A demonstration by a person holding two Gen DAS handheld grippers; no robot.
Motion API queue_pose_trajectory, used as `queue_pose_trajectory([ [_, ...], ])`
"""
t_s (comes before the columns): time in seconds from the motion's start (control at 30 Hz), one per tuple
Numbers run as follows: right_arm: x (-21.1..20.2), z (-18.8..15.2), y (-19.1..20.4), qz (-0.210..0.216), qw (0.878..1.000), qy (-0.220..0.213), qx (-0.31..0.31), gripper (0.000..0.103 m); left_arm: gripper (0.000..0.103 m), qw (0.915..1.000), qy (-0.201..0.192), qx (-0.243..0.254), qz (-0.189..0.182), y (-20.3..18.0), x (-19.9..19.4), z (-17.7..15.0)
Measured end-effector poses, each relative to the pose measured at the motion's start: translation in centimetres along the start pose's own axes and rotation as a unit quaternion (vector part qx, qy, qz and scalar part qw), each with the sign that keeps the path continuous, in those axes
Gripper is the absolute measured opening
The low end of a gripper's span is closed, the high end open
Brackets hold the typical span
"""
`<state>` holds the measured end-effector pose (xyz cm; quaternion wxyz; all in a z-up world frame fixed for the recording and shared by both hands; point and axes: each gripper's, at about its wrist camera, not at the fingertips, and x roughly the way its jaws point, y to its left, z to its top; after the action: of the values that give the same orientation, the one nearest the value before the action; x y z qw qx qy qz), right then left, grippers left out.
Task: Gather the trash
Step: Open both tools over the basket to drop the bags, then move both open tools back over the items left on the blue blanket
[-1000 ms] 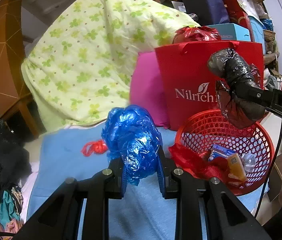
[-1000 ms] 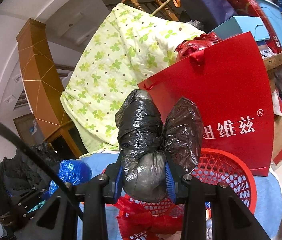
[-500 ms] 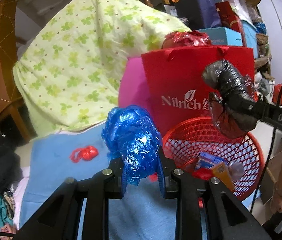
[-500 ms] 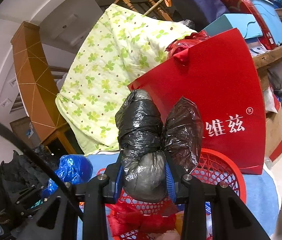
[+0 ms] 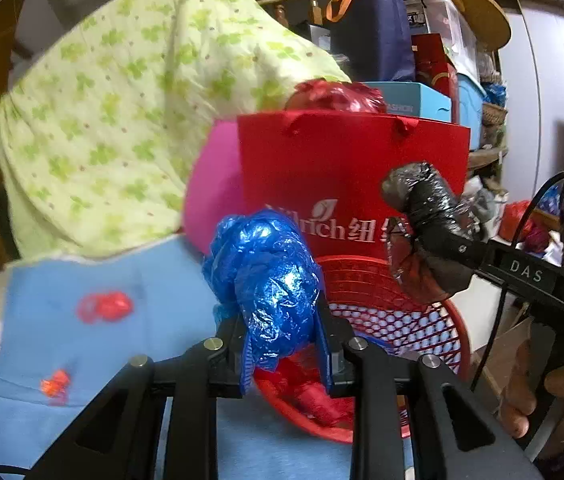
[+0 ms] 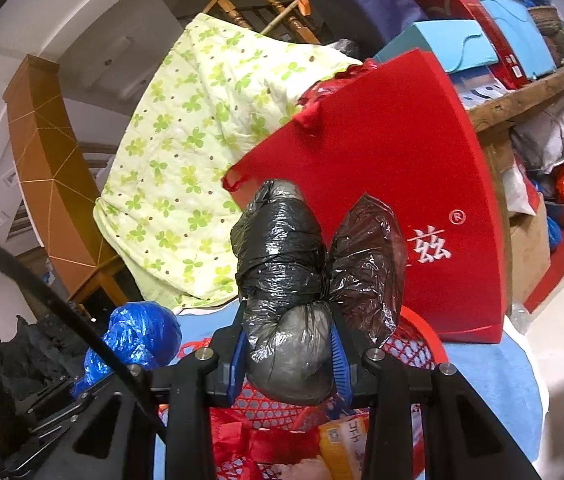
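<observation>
My left gripper (image 5: 284, 346) is shut on a crumpled blue plastic bag (image 5: 265, 280), held over the near left rim of the red mesh basket (image 5: 394, 320). My right gripper (image 6: 290, 358) is shut on a knotted black plastic bag (image 6: 282, 264), hanging above the same basket (image 6: 414, 344). In the left wrist view the black bag (image 5: 426, 232) and the right gripper's arm come in from the right. The basket holds red scraps and an orange carton (image 6: 346, 440). The blue bag (image 6: 137, 340) shows low on the left in the right wrist view.
A red paper shopping bag (image 5: 346, 168) stands right behind the basket, with a pink cushion (image 5: 209, 192) and a green flowered quilt (image 5: 121, 120) to its left. Two red scraps (image 5: 105, 306) lie on the blue cloth (image 5: 61, 340). Boxes crowd the back right.
The left gripper has swung right with the blue bag, which now overlaps the basket's left rim. The right gripper has sunk a little with the black bag over the basket.
</observation>
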<state>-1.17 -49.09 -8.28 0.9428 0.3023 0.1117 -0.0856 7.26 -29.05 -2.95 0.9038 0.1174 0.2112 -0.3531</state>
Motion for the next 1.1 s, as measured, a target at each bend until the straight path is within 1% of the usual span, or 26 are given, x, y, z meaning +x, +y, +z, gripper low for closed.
queue_pose_trajectory([
  [0.07, 0.3, -0.1, -0.3, -0.006, 1.0, 0.007, 0.006, 0.039, 0.031, 0.9995, 0.008, -0.01, -0.029, -0.2, 1.0, -0.2],
  [0.1, 0.5, 0.0, -0.5, -0.01, 1.0, 0.012, 0.009, 0.039, 0.031, 0.9992, 0.011, -0.012, -0.036, -0.3, 1.4, -0.2],
  [0.17, 1.0, 0.0, -0.7, -0.014, 1.0, 0.022, 0.017, 0.04, 0.035, 0.9988, 0.014, -0.013, -0.045, -0.7, 2.2, -0.4],
  [0.23, 1.2, 0.0, -1.0, -0.015, 0.999, 0.024, 0.031, 0.07, 0.037, 0.9987, 0.014, -0.009, -0.047, -0.9, 2.5, -0.6],
  [0.3, 1.1, 0.1, -1.2, -0.013, 0.999, 0.019, 0.036, 0.072, 0.056, 0.9988, 0.01, -0.006, -0.048, -0.9, 2.3, -0.9],
  [0.37, 1.1, 0.2, -1.1, -0.012, 0.999, 0.015, 0.038, 0.072, 0.06, 0.9992, -0.008, 0.001, -0.039, -0.6, 1.4, -1.2],
  [0.43, 1.2, 0.2, -0.9, -0.01, 0.999, 0.011, 0.04, 0.072, 0.063, 0.9994, -0.018, 0.009, -0.03, -0.1, 0.7, -1.5],
  [0.47, 1.3, 0.2, -0.7, -0.007, 0.999, 0.01, 0.04, 0.072, 0.066, 0.9995, -0.021, 0.012, -0.019, 0.5, 0.3, -1.8],
  [0.6, 1.3, 0.0, 1.0, 0.006, 1.0, -0.006, 0.027, 0.072, 0.068, 0.9997, -0.02, 0.004, 0.011, 3.4, -1.2, -3.5],
  [0.73, 1.4, -0.3, 4.2, 0.036, 0.999, -0.029, -0.007, 0.072, 0.069, 0.9978, 0.004, -0.028, 0.06, 8.2, -2.1, -6.3],
  [0.83, 1.5, -1.0, 7.1, 0.074, 0.996, -0.046, -0.036, 0.072, 0.069, 0.9928, 0.025, -0.054, 0.104, 11.9, -2.7, -8.7],
  [0.97, 2.2, -2.5, 11.9, 0.128, 0.987, -0.058, -0.079, 0.072, 0.069, 0.9824, 0.041, -0.087, 0.161, 16.8, -3.8, -11.4],
  [1.03, 2.8, -3.4, 14.0, 0.152, 0.982, -0.052, -0.097, 0.072, 0.069, 0.9751, 0.045, -0.107, 0.189, 19.5, -4.5, -12.8],
  [1.1, 4.2, -4.7, 16.5, 0.169, 0.978, -0.034, -0.119, 0.072, 0.069, 0.9683, 0.049, -0.128, 0.209, 21.7, -5.0, -13.9],
])
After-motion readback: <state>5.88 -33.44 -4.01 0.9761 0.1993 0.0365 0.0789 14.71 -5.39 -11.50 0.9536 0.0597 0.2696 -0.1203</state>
